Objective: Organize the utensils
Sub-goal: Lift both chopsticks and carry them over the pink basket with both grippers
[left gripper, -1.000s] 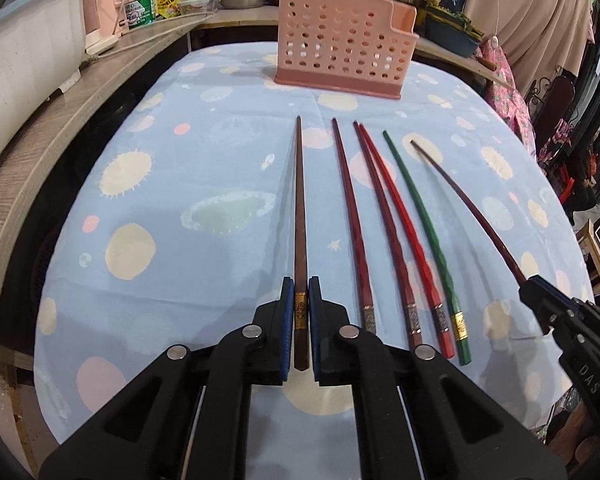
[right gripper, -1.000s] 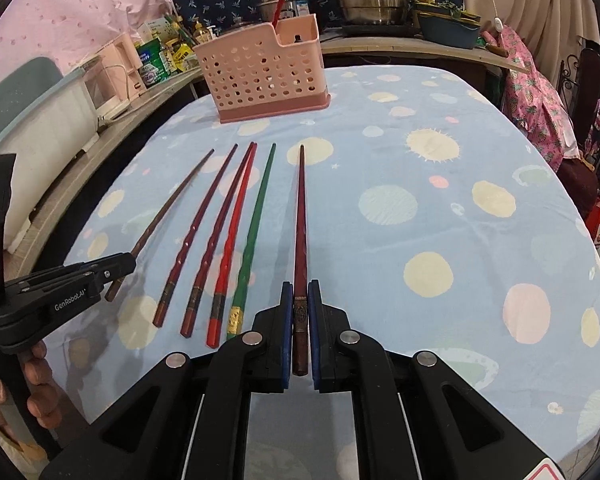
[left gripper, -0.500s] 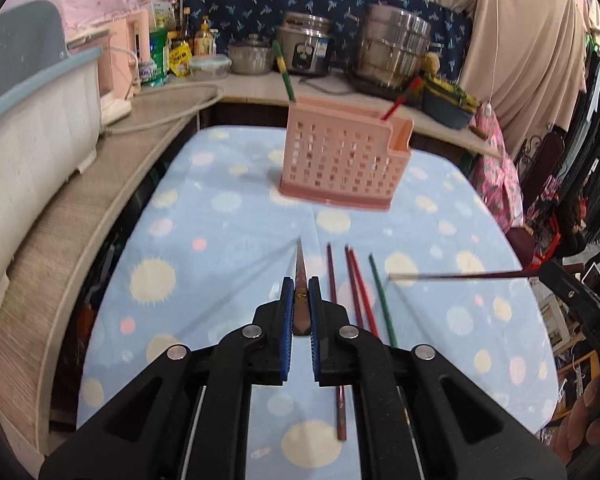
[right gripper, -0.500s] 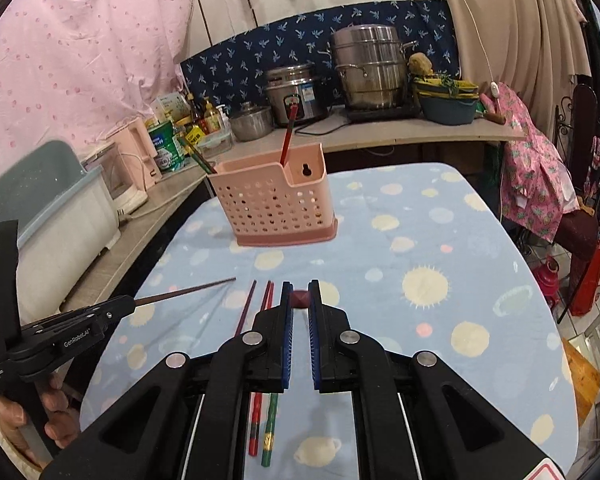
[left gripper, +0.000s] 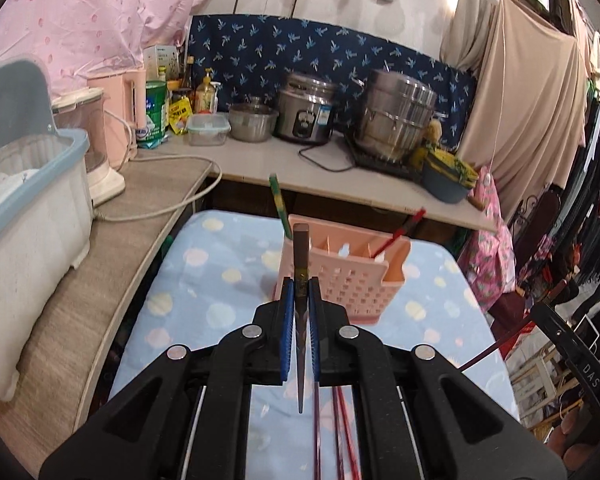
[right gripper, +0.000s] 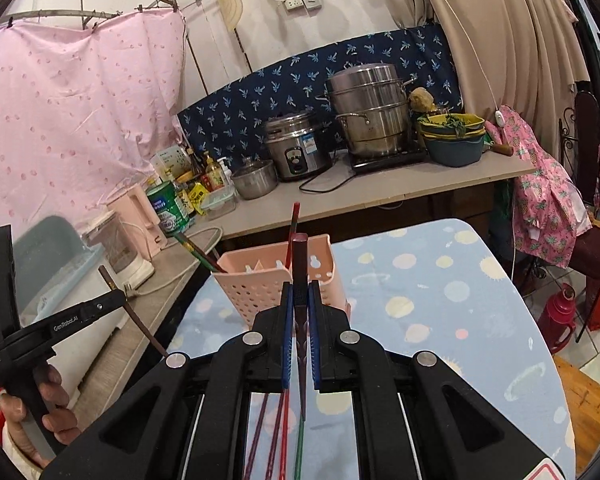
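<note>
The left gripper (left gripper: 299,312) is clamped on a brown chopstick (left gripper: 300,252), its blue pads pressed against the shaft near the thick squared end, which sticks up past the fingertips while the thin tip hangs down between the black arms. To the left of this claw run a wooden counter (left gripper: 112,240) and a white-and-blue dish rack (left gripper: 32,200). Straight beyond the claw's tips stands the pink utensil basket (left gripper: 352,280) on the blue spotted tablecloth (left gripper: 204,280), a green chopstick (left gripper: 278,204) leaning out of its left end and a red chopstick (left gripper: 404,228) out of its right. Below the claw, seen between its arms, red chopsticks (left gripper: 342,432) lie on the cloth. At the far right of the left wrist view the other claw's black body shows, with a thin dark red stick slanting from it. In the right wrist view the left claw appears at the far left, gripped by a hand (right gripper: 40,412), the brown stick crossing its tips at a tilt. The right gripper (right gripper: 300,314) is closed on a dark red chopstick (right gripper: 299,252), thick end up past the tips and thin end pointing down between the arms. The basket sits just beyond these tips; under the claw lie four loose chopsticks (right gripper: 284,432), three reddish and one green. To the right of the claw the cloth stretches bare, and behind it a counter carries a rice cooker (right gripper: 296,152) and a steel steamer pot (right gripper: 370,112).
</note>
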{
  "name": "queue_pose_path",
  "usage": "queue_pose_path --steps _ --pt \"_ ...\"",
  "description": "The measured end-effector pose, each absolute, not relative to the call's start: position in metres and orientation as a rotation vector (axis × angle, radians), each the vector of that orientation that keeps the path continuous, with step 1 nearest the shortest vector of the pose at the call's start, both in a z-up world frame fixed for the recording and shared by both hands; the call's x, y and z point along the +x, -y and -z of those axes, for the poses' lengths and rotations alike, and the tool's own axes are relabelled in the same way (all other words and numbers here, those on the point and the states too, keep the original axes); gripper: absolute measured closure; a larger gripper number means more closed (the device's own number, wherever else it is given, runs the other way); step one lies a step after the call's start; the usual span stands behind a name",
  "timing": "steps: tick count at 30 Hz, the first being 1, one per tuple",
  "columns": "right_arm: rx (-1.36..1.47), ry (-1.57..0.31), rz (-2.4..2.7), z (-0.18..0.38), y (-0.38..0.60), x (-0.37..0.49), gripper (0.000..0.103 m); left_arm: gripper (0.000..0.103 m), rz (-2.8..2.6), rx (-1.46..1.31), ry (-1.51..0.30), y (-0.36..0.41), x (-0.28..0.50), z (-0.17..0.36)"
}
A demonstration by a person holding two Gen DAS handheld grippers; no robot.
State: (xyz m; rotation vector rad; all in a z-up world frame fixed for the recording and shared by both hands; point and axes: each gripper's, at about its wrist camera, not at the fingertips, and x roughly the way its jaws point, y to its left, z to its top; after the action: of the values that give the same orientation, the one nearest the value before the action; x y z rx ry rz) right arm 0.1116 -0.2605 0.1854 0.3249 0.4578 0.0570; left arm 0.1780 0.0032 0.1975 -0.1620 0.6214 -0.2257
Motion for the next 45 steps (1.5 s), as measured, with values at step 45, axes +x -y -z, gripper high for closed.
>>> queue_pose_path --steps 45 --pt "0.37 -0.459 -0.106 -0.189 0.255 0.261 0.09 0.083 0.151 -0.193 -0.517 0.013 0.301 -0.213"
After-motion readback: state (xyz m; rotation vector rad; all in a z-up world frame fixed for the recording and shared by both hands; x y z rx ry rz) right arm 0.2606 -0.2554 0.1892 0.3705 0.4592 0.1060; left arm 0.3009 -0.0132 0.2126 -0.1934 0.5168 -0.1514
